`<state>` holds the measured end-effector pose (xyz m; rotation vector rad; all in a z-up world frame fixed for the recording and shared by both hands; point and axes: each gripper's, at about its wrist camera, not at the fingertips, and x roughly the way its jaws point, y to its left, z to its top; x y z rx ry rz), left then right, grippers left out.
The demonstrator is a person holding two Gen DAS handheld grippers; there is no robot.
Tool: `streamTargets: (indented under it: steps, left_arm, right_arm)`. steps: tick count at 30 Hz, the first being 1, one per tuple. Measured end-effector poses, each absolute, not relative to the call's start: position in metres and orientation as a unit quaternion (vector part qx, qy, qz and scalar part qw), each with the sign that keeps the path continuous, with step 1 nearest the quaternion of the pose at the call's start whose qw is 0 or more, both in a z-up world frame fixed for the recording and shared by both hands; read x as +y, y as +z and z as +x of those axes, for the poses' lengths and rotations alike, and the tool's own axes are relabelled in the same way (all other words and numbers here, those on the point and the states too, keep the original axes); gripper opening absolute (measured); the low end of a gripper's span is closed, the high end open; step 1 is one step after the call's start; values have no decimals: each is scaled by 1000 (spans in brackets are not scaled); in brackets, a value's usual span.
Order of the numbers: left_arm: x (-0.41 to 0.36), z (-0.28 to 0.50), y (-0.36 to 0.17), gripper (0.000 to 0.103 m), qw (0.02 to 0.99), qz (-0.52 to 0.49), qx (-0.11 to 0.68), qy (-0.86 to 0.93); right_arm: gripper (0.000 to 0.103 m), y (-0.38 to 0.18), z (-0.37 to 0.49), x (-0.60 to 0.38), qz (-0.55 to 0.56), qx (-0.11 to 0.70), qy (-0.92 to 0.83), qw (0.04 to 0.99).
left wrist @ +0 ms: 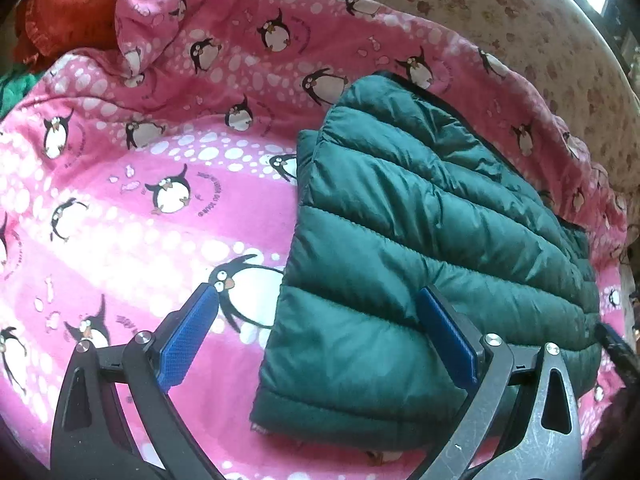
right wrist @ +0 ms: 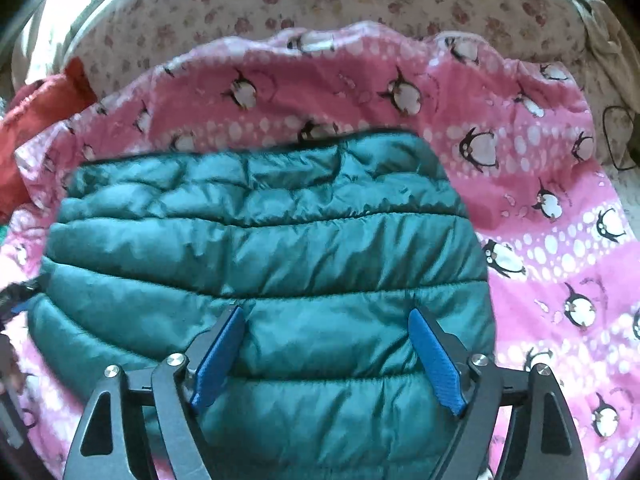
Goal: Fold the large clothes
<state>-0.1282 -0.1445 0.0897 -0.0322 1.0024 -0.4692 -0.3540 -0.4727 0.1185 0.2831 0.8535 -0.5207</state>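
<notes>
Floral bedding [left wrist: 500,12] covers the bed, with a pink penguin blanket [left wrist: 132,208] spread over it. On the blanket lies the green puffer jacket [right wrist: 264,264], folded into a compact block. Red fabric [left wrist: 68,12] sits bunched at the blanket's far edge. Left hand-held gripper [left wrist: 318,300] and right hand-held gripper [right wrist: 326,316] both hover spread wide above the jacket, gripping nothing.

Left gripper [left wrist: 318,296] and right gripper [right wrist: 326,316] both spread wide.
</notes>
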Motion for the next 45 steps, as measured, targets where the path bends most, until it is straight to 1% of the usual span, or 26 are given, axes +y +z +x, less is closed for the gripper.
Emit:
streamTargets:
  steps: [3,7,9,11,13,14,18,22,25,28,34,45]
  left_arm:
    - [-139,-131,92,100,851,-19,475,-223]
    - [-134,-134,91,100,848,-19,482,-219]
    - [-133,-137,92,100,848,-10,483,-217]
    - [-131,-141,97,100,848,-1,483,-218]
    - [-126,-147,104,100,849,10,481,-220]
    - [-124,-150,107,100,849,15,479,-220]
    - [-113,-160,119,100,853,27,470,-227]
    - [-101,-164,124,100,852,-13,466,-239]
    - [-98,-164,119,100,846,-41,473,-242]
    - [-101,-165,110,100,835,-52,488,-248]
    - [-105,-167,103,100,828,-57,491,-263]
    - [-104,-149,91,100,819,-93,499,-268]
  right_arm:
    - [82,135,-376,-460,114,386,-254,880]
    - [82,139,-393,-452,99,379,-265,881]
    - [82,129,-394,-453,92,392,-271,874]
    - [82,110,-388,-459,95,423,-281,856]
    - [82,87,-383,-466,119,453,-277,839]
    - [83,82,-384,-468,128,446,-279,841]
    - [82,89,-388,-465,135,437,-281,844]
    - [82,107,-401,-462,157,415,-267,855]
    - [82,118,-411,-461,172,403,-264,859]
    - [88,123,-418,-457,176,399,-261,861]
    - [88,122,-429,-460,181,398,-266,859]
    - [90,96,-453,-502,298,371,-263,839]
